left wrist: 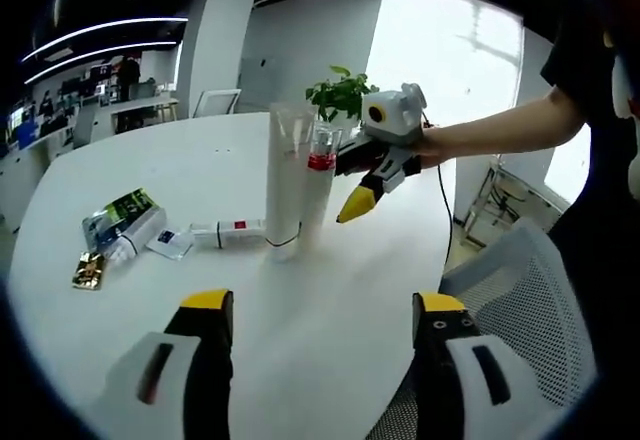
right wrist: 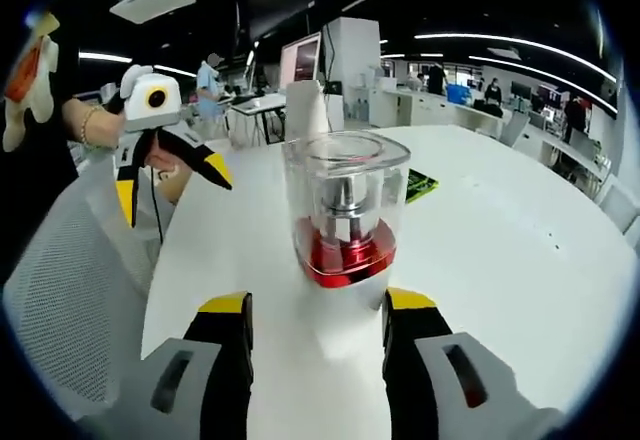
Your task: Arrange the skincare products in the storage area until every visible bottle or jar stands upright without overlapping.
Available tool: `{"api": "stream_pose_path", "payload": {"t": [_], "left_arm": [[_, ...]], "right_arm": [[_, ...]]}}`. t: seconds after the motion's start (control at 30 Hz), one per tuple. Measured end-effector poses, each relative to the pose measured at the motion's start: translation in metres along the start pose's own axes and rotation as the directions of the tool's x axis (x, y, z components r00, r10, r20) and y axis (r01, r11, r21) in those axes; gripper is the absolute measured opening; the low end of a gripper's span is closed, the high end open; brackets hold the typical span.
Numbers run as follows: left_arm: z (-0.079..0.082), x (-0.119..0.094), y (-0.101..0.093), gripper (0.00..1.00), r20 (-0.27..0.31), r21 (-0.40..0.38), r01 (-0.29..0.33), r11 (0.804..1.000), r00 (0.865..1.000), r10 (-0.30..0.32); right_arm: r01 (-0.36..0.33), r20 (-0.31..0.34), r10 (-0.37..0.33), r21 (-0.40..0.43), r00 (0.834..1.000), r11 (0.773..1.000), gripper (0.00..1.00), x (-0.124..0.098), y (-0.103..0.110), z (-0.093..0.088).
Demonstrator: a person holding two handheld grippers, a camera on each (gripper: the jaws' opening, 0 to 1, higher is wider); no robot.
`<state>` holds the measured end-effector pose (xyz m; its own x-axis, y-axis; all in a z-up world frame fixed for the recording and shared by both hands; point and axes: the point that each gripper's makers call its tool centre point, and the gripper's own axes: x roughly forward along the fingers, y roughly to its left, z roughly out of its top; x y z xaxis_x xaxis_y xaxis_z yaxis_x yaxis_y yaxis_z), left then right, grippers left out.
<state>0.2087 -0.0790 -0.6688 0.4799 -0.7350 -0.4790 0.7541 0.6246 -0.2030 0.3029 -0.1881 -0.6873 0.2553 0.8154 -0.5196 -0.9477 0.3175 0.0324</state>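
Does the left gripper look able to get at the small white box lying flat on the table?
Probably yes. The left gripper is open above bare white round table, and the small white box with the red label lies ahead with nothing between. The tall white tube stands beside it, not in front.

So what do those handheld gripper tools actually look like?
Each two-jaw gripper, left and right, has pale grey bodies with black jaws tipped in yellow. A thin black cable trails from the right one. The person wears a short black sleeve.
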Motion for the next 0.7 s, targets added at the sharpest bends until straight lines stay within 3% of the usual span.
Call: {"api": "stream_pose_path", "payload": {"t": [0.17,0.33,0.43,0.57,0.7], "left_arm": [[-0.006,-0.012,0.005,0.67,0.006,-0.023,-0.017,1.0,1.0,0.018],[-0.012,-0.021,0.008,0.7,0.011,-0.06,-0.049,0.997,0.999,0.05],[-0.013,-0.03,0.014,0.74,0.018,-0.065,-0.083,0.994,0.996,0.084],[-0.012,-0.041,0.02,0.76,0.036,-0.081,-0.112,0.99,0.993,0.115],[-0.012,-0.052,0.019,0.78,0.047,-0.104,-0.13,0.986,0.99,0.135]], "right_arm": [[0.049,0.046,-0.053,0.074,0.998,0.996,0.72,-0.01,0.004,-0.001],[0.093,0.034,-0.098,0.118,0.995,0.989,0.81,-0.019,0.014,-0.004],[0.123,0.065,-0.132,0.13,0.989,0.984,0.87,-0.025,0.022,0.005],[0.155,0.08,-0.168,0.148,0.982,0.977,0.91,-0.031,0.031,0.009],[0.175,0.077,-0.189,0.162,0.979,0.971,0.92,-0.035,0.037,0.001]]}}
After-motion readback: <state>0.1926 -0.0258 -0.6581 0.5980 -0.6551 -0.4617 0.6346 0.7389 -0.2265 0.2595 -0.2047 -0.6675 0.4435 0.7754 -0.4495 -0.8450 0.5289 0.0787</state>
